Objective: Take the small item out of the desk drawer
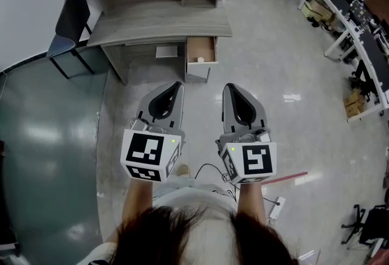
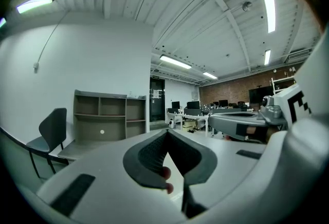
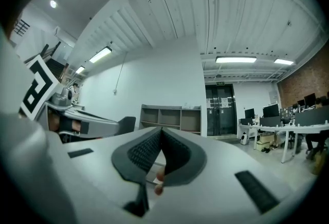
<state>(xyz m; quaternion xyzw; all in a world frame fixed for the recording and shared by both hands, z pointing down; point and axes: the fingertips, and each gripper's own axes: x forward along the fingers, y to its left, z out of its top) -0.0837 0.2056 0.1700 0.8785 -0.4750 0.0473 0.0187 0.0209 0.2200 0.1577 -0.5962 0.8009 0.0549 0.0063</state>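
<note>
Both arms are stretched straight out in front of the person, forearms side by side, and the two grippers are pointing pretty much level toward the desk. The left gripper [image 1: 177, 85] and right gripper [image 1: 228, 86] are smooth light-grey plastic shells that taper to a tip. Each one has a white cube with black square markers at the back end. The pads [image 2: 151, 153] are dark, ribbed rubber. In both gripper views they're pinched together at the tip with nothing between them, so both grippers are fully closed and empty.

The small item [image 1: 200, 59] is a little white round thing. It sits in the open drawer [image 1: 205, 46], near its front edge. The drawer is a tan wood box pulled out from under the pale grey wood-grain surface [image 1: 158, 24]. It's straight ahead, roughly between the lines of the two grippers and well apart from both tips, with a stretch of glossy grey floor [image 1: 261, 75] in between. There's a dark chair [image 1: 70, 14] off to the left of the surface.
</note>
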